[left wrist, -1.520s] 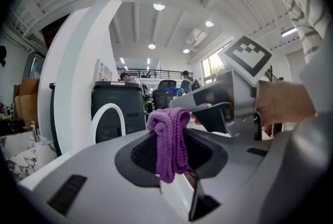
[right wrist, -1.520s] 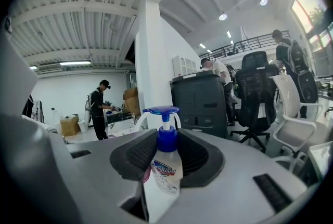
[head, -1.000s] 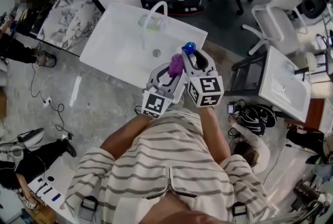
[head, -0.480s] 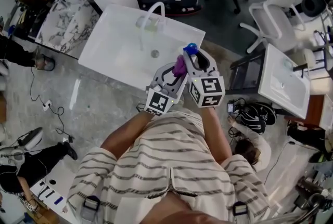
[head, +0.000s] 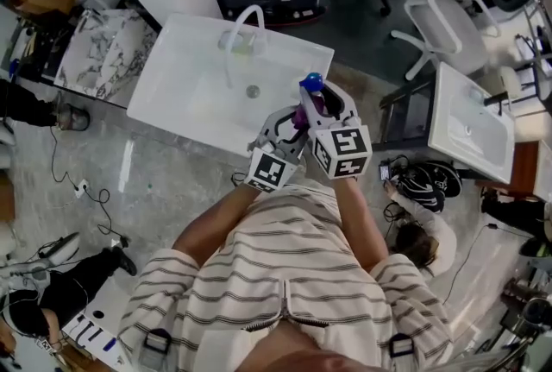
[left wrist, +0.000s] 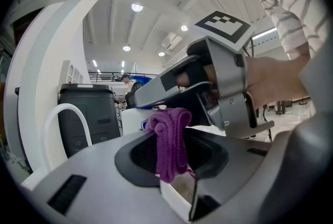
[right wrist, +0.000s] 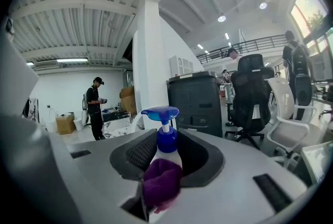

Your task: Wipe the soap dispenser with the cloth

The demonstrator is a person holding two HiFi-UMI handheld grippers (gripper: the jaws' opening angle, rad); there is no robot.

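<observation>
Your right gripper clamps the soap dispenser upright over the white sink's 4 o'clock edge, steadying it so your left gripper, pinching the purple cloth, can rub the fold, seemingly touching, at the bottle's 7 o'clock side.

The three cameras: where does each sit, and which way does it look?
Head view: on the person's head, looking down at sink, shirt, arms, left gripper, right gripper.
Left gripper view: rides that gripper, looks along its jaws at cloth; right gripper, hand show.
Right gripper view: rides that gripper, faces dispenser.
Shared: gripper views both show cloth.
</observation>
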